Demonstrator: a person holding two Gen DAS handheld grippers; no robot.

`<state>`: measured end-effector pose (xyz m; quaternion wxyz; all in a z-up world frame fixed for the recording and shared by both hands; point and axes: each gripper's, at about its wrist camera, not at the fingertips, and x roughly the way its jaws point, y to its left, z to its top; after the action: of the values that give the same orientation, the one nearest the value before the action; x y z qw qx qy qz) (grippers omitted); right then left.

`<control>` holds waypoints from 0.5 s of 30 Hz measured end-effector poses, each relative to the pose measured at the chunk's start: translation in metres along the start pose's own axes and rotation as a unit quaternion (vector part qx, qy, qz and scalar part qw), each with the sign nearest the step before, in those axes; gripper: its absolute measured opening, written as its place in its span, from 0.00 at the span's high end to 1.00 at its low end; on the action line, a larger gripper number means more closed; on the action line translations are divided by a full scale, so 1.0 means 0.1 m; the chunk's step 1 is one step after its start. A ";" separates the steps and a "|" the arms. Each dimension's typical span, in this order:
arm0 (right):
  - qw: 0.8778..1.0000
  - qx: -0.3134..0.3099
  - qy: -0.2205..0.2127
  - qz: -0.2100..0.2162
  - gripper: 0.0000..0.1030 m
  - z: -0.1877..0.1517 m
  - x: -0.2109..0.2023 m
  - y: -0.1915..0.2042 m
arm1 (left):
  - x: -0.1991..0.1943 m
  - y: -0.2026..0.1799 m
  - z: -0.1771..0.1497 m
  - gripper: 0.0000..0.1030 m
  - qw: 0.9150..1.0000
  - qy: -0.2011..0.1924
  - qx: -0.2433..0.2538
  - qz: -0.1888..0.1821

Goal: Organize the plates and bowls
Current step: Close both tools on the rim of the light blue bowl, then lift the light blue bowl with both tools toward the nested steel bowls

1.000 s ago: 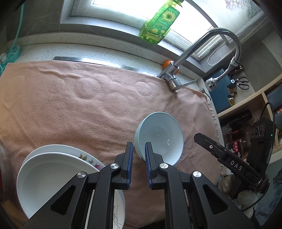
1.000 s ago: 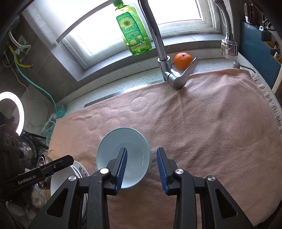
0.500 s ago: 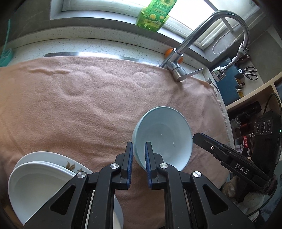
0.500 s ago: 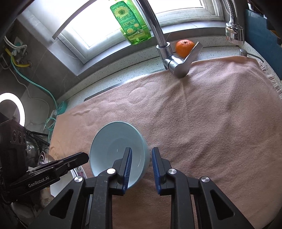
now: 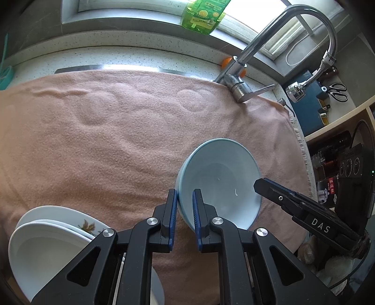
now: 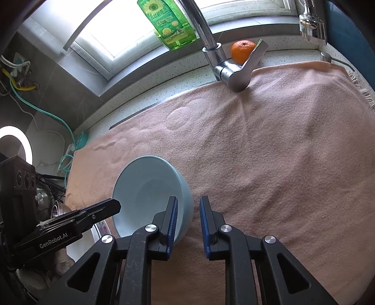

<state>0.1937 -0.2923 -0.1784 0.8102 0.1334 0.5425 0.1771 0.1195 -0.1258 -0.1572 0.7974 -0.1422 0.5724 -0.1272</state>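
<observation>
1. A pale blue bowl (image 5: 219, 178) is being held tilted above a pink towel (image 5: 117, 140) that is spread over the counter.
2. The bowl's near rim is being clamped by the left gripper (image 5: 184, 206), one blue pad inside the bowl and the other outside it.
3. The opposite side of the bowl (image 6: 150, 190) is being straddled by the right gripper (image 6: 187, 218), whose jaws are closing around the wall; the left pad is lying inside against the wall, while a gap is being left between the outer wall and the right pad.
4. In the left wrist view, the right gripper's finger (image 5: 281, 197) is being seen reaching over the bowl's rim from the right.
5. A stack of white plates (image 5: 46, 246), one with a leaf pattern at its edge, is being seen at the lower left of the towel, apart from the bowl.
6. A chrome faucet (image 6: 225, 68) is being seen at the far edge of the towel, with an orange (image 6: 242, 50) behind it and a green bottle (image 6: 171, 21) on the window sill.
</observation>
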 end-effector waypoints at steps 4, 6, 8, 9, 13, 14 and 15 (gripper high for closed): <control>1.000 -0.003 0.005 0.002 0.87 0.01 0.03 0.02 | 0.03 0.00 0.01 0.89 1.000 0.003 -0.002 0.000; 1.000 -0.003 0.007 0.003 0.88 0.01 0.04 0.03 | 0.03 0.01 0.01 0.90 1.000 0.002 -0.002 0.002; 1.000 -0.001 0.011 0.005 0.89 0.01 0.06 0.03 | 0.04 0.02 0.01 0.91 1.000 0.001 -0.005 0.001; 1.000 0.001 0.013 0.005 0.89 0.01 0.07 0.02 | 0.04 0.02 0.00 0.91 1.000 0.001 -0.006 0.001; 1.000 0.006 0.017 0.007 0.92 0.00 0.09 0.00 | 0.04 0.02 -0.01 0.92 1.000 0.000 -0.004 0.002; 1.000 0.007 0.017 0.007 0.92 0.00 0.09 0.00 | 0.04 0.02 -0.01 0.92 1.000 0.000 -0.005 0.002; 1.000 0.008 0.017 0.008 0.92 0.00 0.10 0.00 | 0.04 0.02 0.00 0.92 1.000 0.000 -0.005 0.002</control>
<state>0.1976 -0.2884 -0.1866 0.7985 0.1409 0.5564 0.1815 0.1202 -0.1254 -0.1613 0.7971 -0.1449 0.5731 -0.1231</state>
